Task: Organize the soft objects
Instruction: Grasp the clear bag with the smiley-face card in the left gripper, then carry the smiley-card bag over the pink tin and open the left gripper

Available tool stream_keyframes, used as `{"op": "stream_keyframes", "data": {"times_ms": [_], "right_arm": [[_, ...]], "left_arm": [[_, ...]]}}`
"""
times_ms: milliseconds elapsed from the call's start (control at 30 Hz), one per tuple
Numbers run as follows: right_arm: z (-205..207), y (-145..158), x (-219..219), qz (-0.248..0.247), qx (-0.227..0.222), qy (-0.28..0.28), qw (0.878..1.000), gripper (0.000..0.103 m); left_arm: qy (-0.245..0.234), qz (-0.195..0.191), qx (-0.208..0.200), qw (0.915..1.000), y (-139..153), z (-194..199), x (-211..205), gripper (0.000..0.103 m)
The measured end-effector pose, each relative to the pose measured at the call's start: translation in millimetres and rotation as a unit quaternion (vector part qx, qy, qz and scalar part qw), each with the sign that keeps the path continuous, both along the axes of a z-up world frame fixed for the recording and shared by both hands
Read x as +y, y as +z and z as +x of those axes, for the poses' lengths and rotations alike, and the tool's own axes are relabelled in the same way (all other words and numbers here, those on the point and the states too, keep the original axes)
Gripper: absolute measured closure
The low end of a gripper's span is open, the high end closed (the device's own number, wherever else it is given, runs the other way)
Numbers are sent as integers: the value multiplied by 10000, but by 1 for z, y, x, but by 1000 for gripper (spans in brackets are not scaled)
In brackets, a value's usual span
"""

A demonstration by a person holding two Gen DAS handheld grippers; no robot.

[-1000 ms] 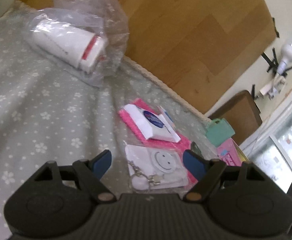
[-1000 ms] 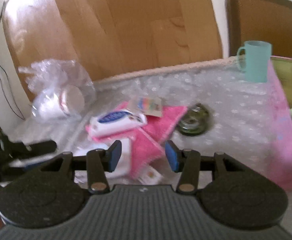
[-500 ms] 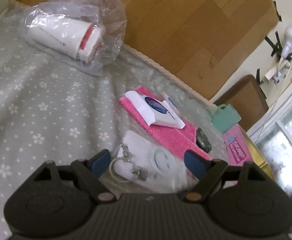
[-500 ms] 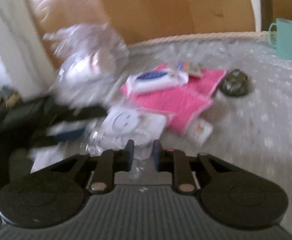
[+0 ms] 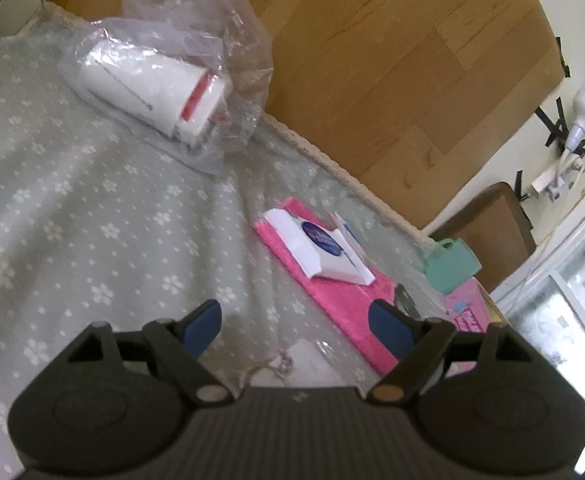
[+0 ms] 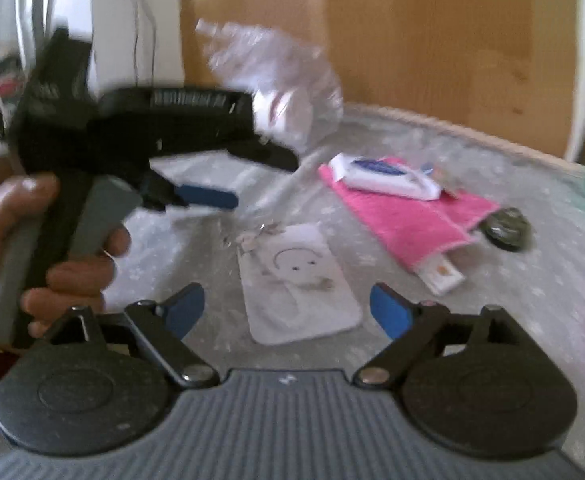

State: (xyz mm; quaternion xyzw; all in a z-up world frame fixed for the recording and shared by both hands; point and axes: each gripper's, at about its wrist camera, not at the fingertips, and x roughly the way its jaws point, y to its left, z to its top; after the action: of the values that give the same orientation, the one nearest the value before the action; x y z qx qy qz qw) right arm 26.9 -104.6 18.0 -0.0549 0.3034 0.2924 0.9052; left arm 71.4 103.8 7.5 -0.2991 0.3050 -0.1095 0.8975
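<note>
A white pouch with a smiley face and a key ring (image 6: 296, 280) lies flat on the flowered cloth, between and just beyond my right gripper's (image 6: 288, 300) blue pads. Its jaws are opening wide and press on nothing. In the left wrist view only the pouch's top edge (image 5: 304, 364) shows, below my left gripper (image 5: 296, 312), which is open and empty. The right wrist view shows the left gripper (image 6: 252, 178) hovering left of the pouch. Further back, a white tissue pack (image 6: 384, 176) (image 5: 316, 248) rests on a pink cloth (image 6: 408, 216) (image 5: 332, 292).
A crumpled clear bag with a white roll (image 5: 160, 84) (image 6: 284, 92) lies by the wooden board. A teal mug (image 5: 450, 268), a dark round thing (image 6: 506, 226) and a small card (image 6: 442, 274) sit right of the pink cloth. A hand (image 6: 64, 248) holds the left gripper.
My right gripper swung left, narrowed its jaws over the pouch's wrap, then spread them wide. The pouch has turned lengthwise and slid lower in the left wrist view. The left jaws kept their width.
</note>
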Motion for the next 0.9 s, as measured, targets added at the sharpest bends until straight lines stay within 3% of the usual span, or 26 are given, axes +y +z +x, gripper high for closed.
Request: {"op": "stream_keyframes", "data": {"times_ms": [67,100,133,267,367,467,533,600,700,767,833,900], "right_arm": [[14,-11,14,-360,141,4,9993,14],[20,-15,14,-278,237,-29,9993,25],[19,-15,9,-148,321,-62,9994,30],[-6,-11,-22,-275,193,-480,9983,30],[-46,-13,-68,-101,153,-1199,9926,30],[-92,-18,-118,318,166,-2024,9786,30],[-121,-21,-148,696,165,-2600,9630,30],[-142,-25,-169,965,124,-3048,9474,30],[-153,-29,-182,1217,72,-3268,9372,30],[-154,-31,-181,1228,32,-3260,9374,30],[-156,-32,-181,1176,-50,-3249,9384,30],[-159,-32,-184,1172,-125,-3320,9359,30]], "left_arm": [[-25,52,33,10000,-2,2,-1,20],[-47,75,38,10000,-2,3,-1,20],[-86,98,27,9999,-2,3,-2,20],[-467,130,-217,9986,1,2,-13,20],[-1179,219,-402,9920,4,-2,-36,20],[-2048,234,-377,9778,8,-12,-78,20],[-2577,135,-288,9657,10,-26,-112,17],[-3146,-81,-23,9492,8,-40,-156,17],[-3731,-244,259,9271,1,-55,-208,17],[-3926,-105,365,9189,-1,-59,-238,29],[-3895,280,357,9199,-2,-61,-256,51],[-3885,292,413,9201,-3,-58,-261,63]]}}
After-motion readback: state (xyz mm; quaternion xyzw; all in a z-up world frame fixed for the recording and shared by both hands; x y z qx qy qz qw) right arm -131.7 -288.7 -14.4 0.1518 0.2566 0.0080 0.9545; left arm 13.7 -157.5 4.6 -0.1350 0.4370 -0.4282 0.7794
